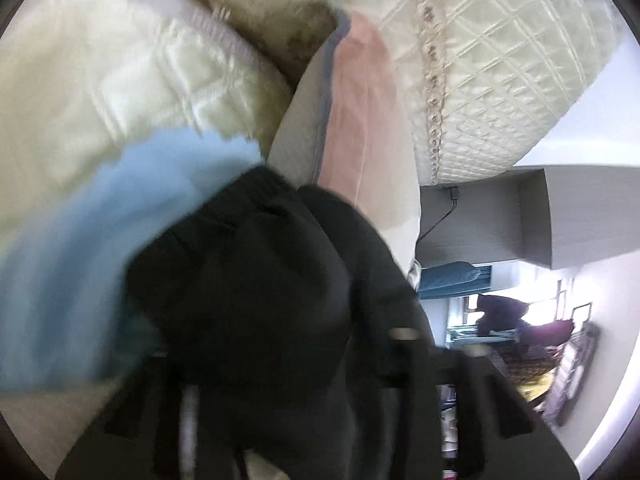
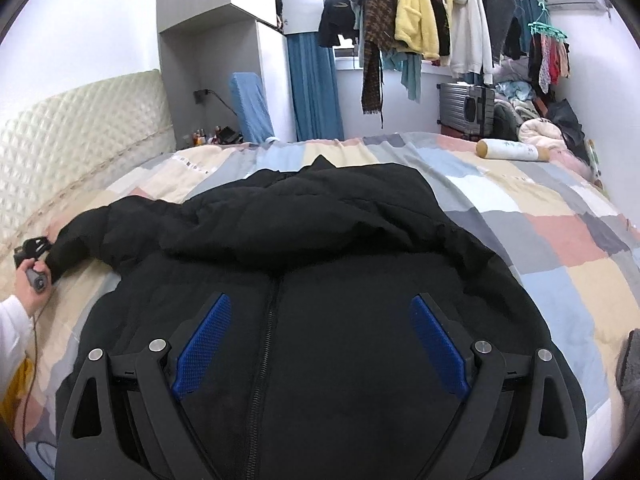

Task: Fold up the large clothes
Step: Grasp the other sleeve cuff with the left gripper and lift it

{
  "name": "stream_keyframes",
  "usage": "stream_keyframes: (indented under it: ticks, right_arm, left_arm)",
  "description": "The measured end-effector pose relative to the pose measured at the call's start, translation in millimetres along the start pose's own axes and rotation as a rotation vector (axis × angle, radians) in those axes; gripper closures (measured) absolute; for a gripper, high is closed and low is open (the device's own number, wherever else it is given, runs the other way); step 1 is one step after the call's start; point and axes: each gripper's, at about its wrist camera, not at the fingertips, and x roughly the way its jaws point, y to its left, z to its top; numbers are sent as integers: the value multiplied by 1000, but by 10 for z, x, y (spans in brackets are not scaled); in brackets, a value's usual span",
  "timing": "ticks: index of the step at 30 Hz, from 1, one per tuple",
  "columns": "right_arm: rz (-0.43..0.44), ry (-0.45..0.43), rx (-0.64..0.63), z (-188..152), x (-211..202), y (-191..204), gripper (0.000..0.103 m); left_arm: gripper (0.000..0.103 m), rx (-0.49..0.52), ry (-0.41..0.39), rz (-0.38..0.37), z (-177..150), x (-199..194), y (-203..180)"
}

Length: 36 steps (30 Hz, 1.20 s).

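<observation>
The left gripper (image 2: 34,250), at the far left of the right wrist view, has closed down on the cuff of the black padded jacket's sleeve (image 2: 104,228), which bunches dark between its fingers in its own blurred view, presumably to swing that sleeve inward. The jacket (image 2: 320,280) lies spread, zip up, across the pastel patchwork quilt (image 2: 540,240), filling the middle. The right gripper (image 2: 320,344) hovers wide open over the jacket's front at lower centre, holding nothing.

Blurry shot: left gripper (image 1: 276,344) clamped on a black jacket sleeve (image 1: 240,272), patchwork bedspread (image 1: 72,280) and quilted headboard (image 1: 500,80) behind.
</observation>
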Motion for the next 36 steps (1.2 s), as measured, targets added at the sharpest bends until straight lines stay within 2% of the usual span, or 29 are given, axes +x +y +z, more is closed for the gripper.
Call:
stream_keyframes:
  ticks: [3, 5, 9, 13, 17, 21, 33, 36]
  right_arm:
    - [-10, 2, -8, -5, -9, -9, 12]
    - [-12, 2, -8, 2, -34, -42, 12]
    - [-2, -7, -22, 2, -100, -63, 12]
    - [2, -21, -40, 13, -169, -94, 12]
    - [33, -19, -24, 52, -233, -135, 12]
    - [66, -35, -30, 102, -298, -147, 12]
    - [103, -74, -19, 125, -445, -375, 12]
    - [115, -84, -12, 135, -480, -426, 12]
  left_arm:
    - [94, 87, -69, 74, 63, -195, -181]
    - [97, 147, -135, 133, 114, -386, -325]
    - [99, 247, -200, 219, 155, -661, -586]
    - [100, 369, -241, 275, 28, -837, -915]
    - [100, 377, -253, 279, -54, -1033, -1108]
    - [100, 418, -262, 277, -135, -1143, -1461]
    - [100, 670, -297, 291, -765, -1492, -2519]
    - [100, 769, -306, 310, -1010, -1576, -2834]
